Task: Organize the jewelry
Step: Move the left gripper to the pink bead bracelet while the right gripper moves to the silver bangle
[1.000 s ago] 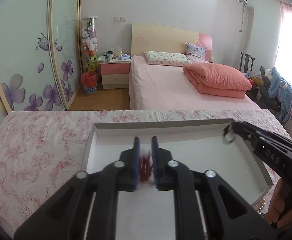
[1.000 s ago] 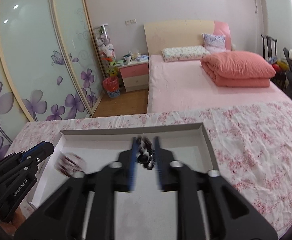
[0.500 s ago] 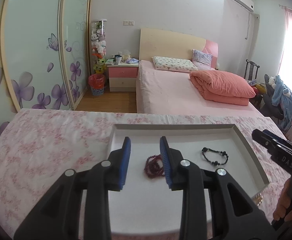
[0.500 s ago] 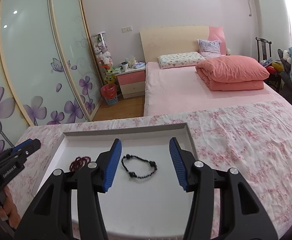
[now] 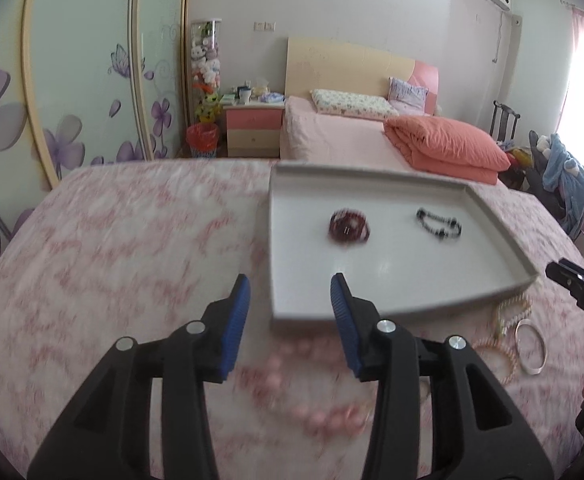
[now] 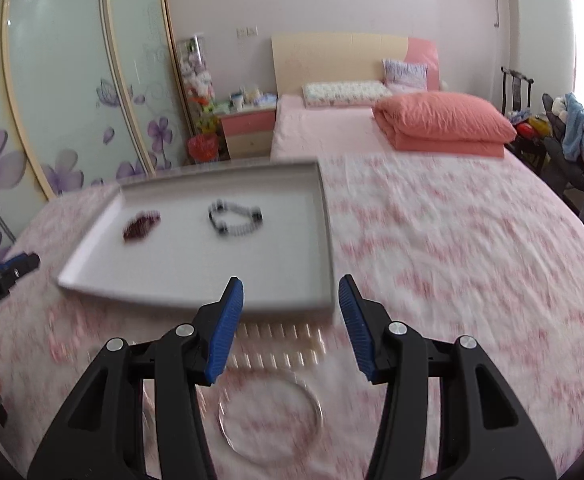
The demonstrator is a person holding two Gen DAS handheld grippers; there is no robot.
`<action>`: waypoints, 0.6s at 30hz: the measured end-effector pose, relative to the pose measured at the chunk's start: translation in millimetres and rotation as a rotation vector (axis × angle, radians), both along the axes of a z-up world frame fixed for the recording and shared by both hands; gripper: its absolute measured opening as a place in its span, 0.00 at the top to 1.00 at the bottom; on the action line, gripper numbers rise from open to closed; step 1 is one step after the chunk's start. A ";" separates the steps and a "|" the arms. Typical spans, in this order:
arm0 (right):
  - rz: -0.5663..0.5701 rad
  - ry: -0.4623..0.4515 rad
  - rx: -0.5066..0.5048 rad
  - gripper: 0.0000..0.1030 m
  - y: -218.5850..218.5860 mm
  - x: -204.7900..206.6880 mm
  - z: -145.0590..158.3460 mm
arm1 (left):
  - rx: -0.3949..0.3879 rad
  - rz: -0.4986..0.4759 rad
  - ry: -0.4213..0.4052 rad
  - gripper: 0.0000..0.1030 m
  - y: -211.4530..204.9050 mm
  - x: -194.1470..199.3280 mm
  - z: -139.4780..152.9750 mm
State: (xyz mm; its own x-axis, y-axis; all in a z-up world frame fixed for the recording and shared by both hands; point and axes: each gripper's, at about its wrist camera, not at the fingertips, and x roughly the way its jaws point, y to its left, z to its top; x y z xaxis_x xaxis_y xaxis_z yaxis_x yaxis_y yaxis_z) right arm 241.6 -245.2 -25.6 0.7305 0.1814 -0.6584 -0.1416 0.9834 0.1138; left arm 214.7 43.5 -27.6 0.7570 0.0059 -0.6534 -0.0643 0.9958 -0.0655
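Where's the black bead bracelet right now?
The black bead bracelet lies in the white tray, right of the red bracelet in both wrist views.

Tray [image 6: 327,240] wall fronts both spread claws; bangle [image 6: 270,416] beneath right.

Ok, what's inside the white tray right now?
Two pieces lie apart on the white rectangular tray's floor: a coiled dark red bead bracelet toward its left and a black bead bracelet toward its right. Nothing covers the tray floor, though motion blur hides fine detail.

pink bead strand [image 5: 323,412] blurred (motion), tablecloth [image 6: 451,240] smeared
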 end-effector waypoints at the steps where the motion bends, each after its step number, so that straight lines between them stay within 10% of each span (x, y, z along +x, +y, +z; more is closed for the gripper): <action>1: 0.001 0.013 -0.005 0.51 -1.3 -3.6 -4.2 | -0.002 0.001 0.007 0.59 2.1 -3.0 -3.4; 18: 0.064 0.115 -0.046 0.53 9.2 -42.5 -36.0 | 0.007 0.012 0.047 0.49 13.9 -36.8 -20.8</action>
State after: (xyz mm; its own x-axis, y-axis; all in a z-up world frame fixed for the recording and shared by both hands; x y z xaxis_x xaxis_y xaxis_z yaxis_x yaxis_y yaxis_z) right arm 199.1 -236.0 -61.6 0.6379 0.1930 -0.7456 -0.1929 0.9773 0.0879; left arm 177.9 57.3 -48.4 0.7251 0.0200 -0.6883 -0.0795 0.9953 -0.0549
